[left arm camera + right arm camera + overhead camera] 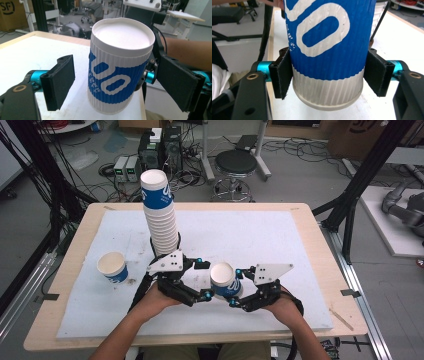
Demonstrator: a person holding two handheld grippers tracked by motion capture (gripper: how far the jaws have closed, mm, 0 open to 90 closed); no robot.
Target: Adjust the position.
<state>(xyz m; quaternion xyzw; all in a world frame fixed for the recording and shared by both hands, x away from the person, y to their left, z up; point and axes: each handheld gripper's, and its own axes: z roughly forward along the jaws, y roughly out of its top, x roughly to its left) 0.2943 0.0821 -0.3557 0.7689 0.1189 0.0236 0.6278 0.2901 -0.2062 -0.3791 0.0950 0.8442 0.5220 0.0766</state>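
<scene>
High view: a blue-and-white paper cup (pixel 223 280) was held above the counter (pixel 310 245) between both hands. The right gripper (pixel 235 287) fingers (pixel 282 75) were clamped on the cup's base; the left gripper (pixel 202 280) fingers (pixel 58 82) stood apart around it, untouching.

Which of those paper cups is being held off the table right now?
The single cup in the middle, clamped in the right gripper. The other loose cup stands alone at the table's left, and the rest form the tall stack.
</scene>
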